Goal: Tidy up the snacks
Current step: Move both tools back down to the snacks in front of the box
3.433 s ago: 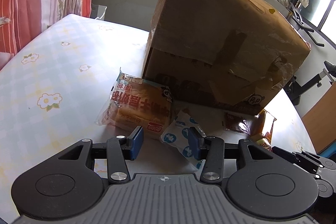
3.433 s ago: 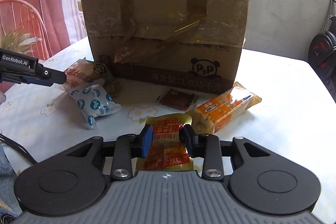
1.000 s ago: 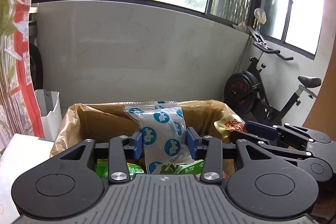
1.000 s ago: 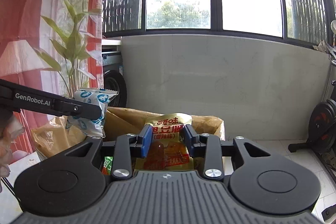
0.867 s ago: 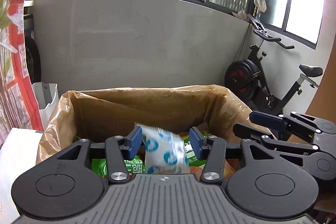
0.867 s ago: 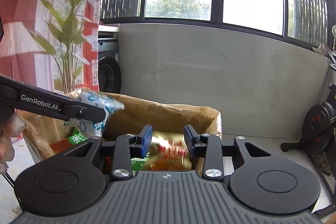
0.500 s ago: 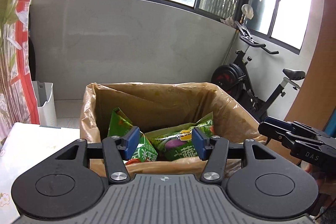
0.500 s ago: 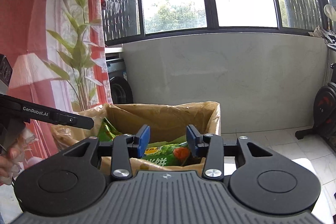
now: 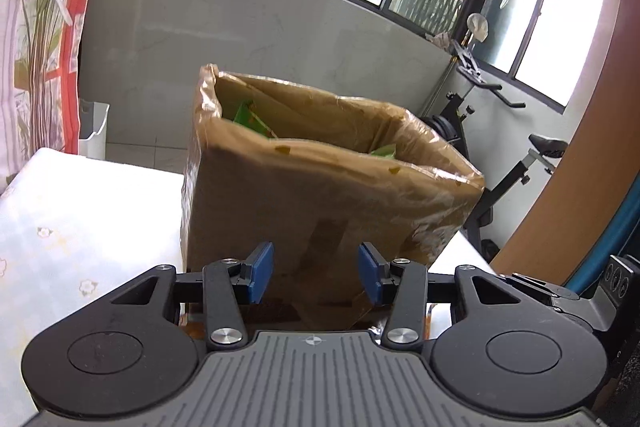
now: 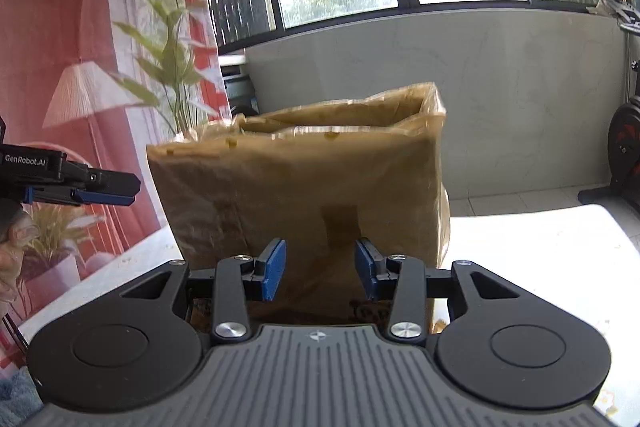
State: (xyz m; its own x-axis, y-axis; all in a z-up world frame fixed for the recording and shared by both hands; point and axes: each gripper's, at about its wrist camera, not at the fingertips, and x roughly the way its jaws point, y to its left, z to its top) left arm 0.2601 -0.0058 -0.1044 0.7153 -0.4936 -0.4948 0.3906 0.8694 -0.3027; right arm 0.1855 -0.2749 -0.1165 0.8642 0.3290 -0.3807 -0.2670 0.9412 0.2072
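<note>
Here we see, at the left edge of the right wrist view, a hand (image 10: 10, 239) holding the left gripper (image 10: 106, 189), its blue-padded tips pointing right toward the box (image 10: 304, 187). In the left wrist view, at the far left, hangs a curtain (image 9: 36, 27) printed with leaves, and below it spreads the table (image 9: 72, 211) with its pale flowered cloth. At centre frame stands the box (image 9: 320, 195), a tall brown carton wrapped in clear tape, open at the top. Green packets (image 9: 252, 119) peek over its rim; those are the only snacks we can make out. At the bottom, the left gripper (image 9: 316, 277) has its jaws apart and closing, with nothing between them. To the right, an exercise bike (image 9: 516, 147) stands by the wall. In the right wrist view, the right gripper (image 10: 320, 269) sits low at centre before the box, jaws parted and empty.
</note>
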